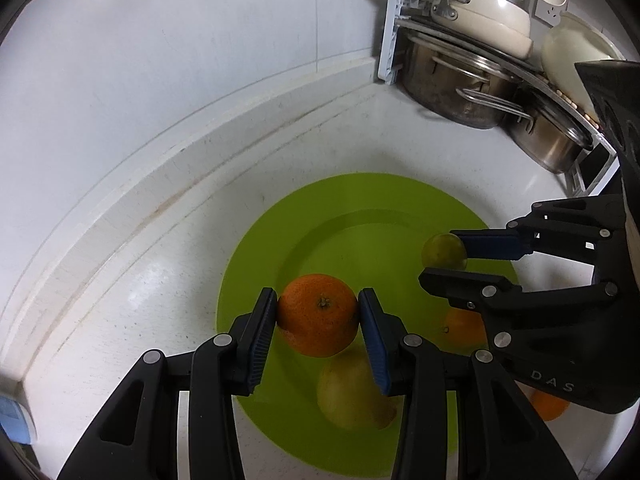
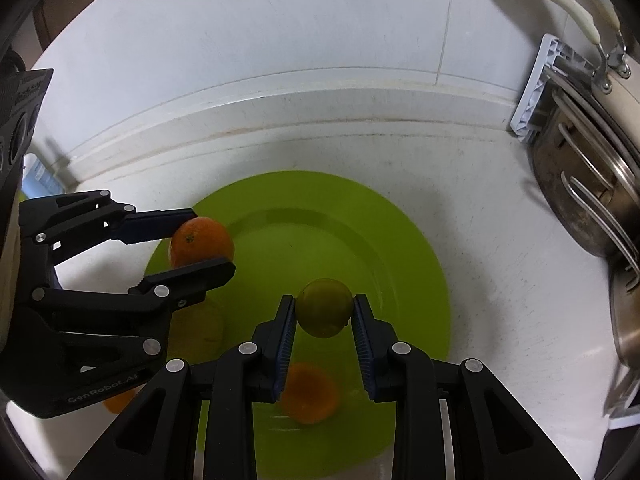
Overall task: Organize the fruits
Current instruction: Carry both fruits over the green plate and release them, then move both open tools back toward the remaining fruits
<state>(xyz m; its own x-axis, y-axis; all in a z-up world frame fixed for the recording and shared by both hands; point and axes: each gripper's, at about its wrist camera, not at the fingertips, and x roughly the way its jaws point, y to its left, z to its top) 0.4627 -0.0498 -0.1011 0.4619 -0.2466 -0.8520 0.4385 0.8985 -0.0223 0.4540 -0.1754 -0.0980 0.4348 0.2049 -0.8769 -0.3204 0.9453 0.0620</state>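
My left gripper (image 1: 318, 314) is shut on an orange (image 1: 318, 314) and holds it above the green plate (image 1: 360, 200). My right gripper (image 2: 324, 308) is shut on a small green fruit (image 2: 324, 308) above the same plate (image 2: 400, 240). A yellow pear (image 1: 352, 392) lies on the plate below the orange. Another orange (image 2: 308, 394) lies on the plate under the right gripper. A third orange (image 1: 550, 406) lies off the plate, mostly hidden by the right gripper. Each gripper shows in the other's view: the left (image 2: 204, 240), the right (image 1: 444, 256).
The plate sits on a white counter (image 1: 140, 280) with a raised back ledge and white wall. A rack (image 1: 390, 36) at the back right holds steel pots (image 1: 452, 84), a white pan (image 1: 492, 20) and white dishes. The pots (image 2: 580, 192) stand close on the right.
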